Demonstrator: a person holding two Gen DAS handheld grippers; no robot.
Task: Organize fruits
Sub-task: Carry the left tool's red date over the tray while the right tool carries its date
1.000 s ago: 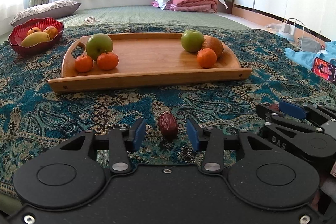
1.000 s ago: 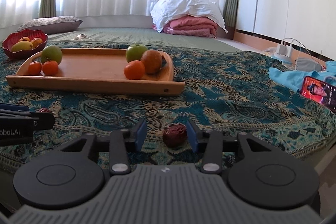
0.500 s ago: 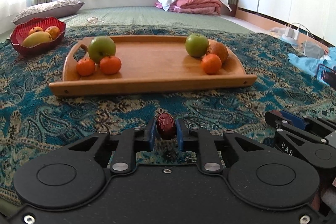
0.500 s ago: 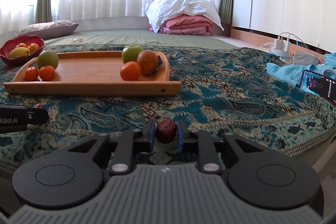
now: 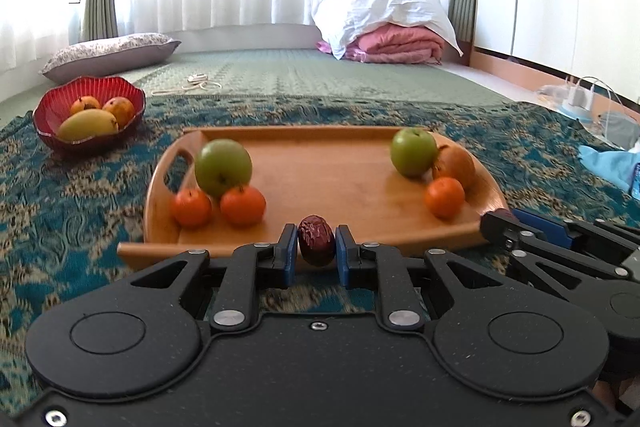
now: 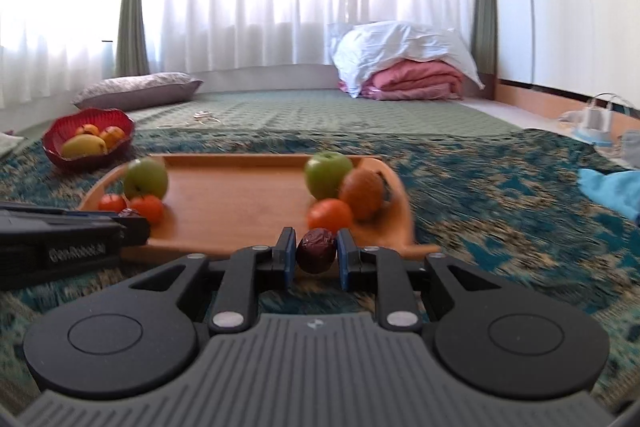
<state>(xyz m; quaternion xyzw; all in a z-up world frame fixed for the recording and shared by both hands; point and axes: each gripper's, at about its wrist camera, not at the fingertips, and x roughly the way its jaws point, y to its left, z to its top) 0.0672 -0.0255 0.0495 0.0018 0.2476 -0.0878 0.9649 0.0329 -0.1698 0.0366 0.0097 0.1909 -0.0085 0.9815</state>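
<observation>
Between my left pads (image 5: 289, 254) sits a date (image 5: 316, 240), pinched across its narrow middle, and my right gripper (image 6: 317, 255) clamps a second date (image 6: 316, 251) the same way. Both hang just above the near rim of the tray (image 5: 320, 183). I judge them light, wrinkled and a little soft, so a gentle squeeze at the waist should do; a harder one would dent the skin. They look dry enough not to slip.

On the tray, an apple (image 5: 223, 167) and two oranges (image 5: 242, 205) cluster on the left; another apple (image 5: 413, 151), an orange and a brownish fruit (image 5: 456, 163) on the right. The middle is bare wood, where I reckon the dates belong. A red bowl (image 5: 48, 115) with more fruit stands well apart on the cloth (image 5: 80, 219).

My own housings hide the cloth below the dates, so I cannot tell how high they hang. The right view is smeared. Something dark lies behind the brownish fruit there; I cannot name it.
</observation>
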